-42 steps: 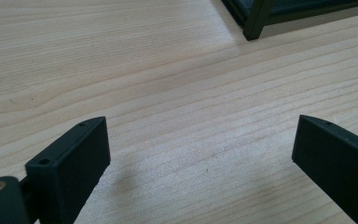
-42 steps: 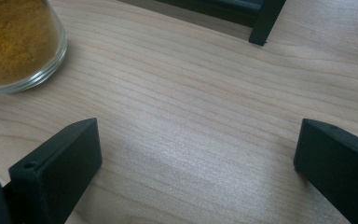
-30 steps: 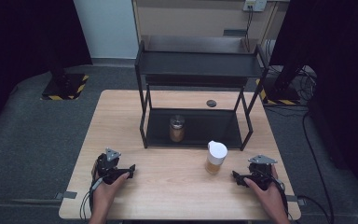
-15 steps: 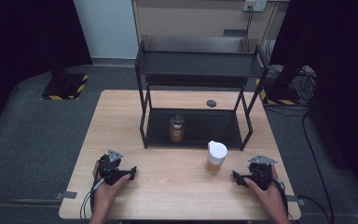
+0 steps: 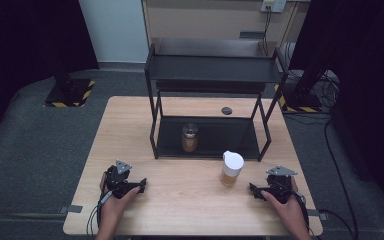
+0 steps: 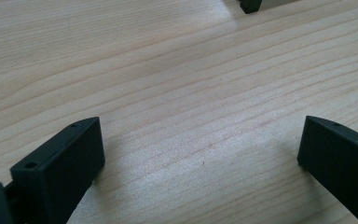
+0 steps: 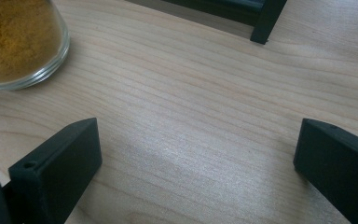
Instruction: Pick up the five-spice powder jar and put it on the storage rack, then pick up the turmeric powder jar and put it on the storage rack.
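A glass jar with a white lid [image 5: 230,169] and orange-brown powder stands on the wooden table [image 5: 190,200], in front of a black two-level rack [image 5: 210,70]. A second jar with a dark lid [image 5: 190,137] sits on the rack's bottom shelf. My left gripper [image 5: 139,185] rests on the table at the front left, open, with bare wood between its jaws [image 6: 200,154]. My right gripper [image 5: 254,189] rests at the front right, open and empty [image 7: 198,154]. The powder jar's base [image 7: 18,42] lies just ahead and left of its jaws.
A small black disc [image 5: 226,110] lies on the table behind the rack's lower shelf. The rack's feet [image 6: 251,5] [image 7: 265,23] stand ahead of each gripper. Dark floor and cables surround the table.
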`<action>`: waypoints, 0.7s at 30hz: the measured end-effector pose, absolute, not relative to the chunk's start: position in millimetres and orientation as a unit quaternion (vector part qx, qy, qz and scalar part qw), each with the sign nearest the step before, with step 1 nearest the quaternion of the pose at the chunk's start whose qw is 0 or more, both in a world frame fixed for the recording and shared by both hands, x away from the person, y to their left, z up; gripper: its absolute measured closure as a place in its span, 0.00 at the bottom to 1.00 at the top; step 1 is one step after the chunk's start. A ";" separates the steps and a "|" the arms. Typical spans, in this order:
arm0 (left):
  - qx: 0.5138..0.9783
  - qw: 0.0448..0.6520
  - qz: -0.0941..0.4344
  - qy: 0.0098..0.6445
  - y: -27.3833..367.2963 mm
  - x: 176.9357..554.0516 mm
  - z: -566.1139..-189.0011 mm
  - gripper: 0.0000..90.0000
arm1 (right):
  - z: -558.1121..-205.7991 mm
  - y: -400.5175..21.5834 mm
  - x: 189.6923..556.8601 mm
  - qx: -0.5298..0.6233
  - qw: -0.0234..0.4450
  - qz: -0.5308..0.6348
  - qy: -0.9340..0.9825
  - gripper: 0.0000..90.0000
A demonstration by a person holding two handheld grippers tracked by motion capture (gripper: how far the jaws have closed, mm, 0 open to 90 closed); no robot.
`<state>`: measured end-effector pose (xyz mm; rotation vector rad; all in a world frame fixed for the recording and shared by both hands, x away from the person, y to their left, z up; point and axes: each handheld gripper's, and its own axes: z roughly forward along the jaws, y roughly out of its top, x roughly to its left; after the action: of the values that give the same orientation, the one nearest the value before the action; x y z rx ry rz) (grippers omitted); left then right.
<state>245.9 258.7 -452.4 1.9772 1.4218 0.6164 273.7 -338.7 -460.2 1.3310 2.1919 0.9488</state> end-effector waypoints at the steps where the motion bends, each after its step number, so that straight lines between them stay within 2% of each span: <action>1: 0.748 0.309 0.233 0.538 258.6 245.9 -452.3 0.00 | -460.2 -338.7 273.7 0.477 0.202 0.340 0.785 0.02; 21: 0.748 0.309 0.233 0.538 258.5 245.9 -452.3 0.00 | -450.6 -347.1 269.7 0.463 0.188 0.355 0.790 0.06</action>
<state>245.9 258.5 -452.3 1.9770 1.4225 0.6167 269.7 -347.1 -450.6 1.3013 2.2234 0.9988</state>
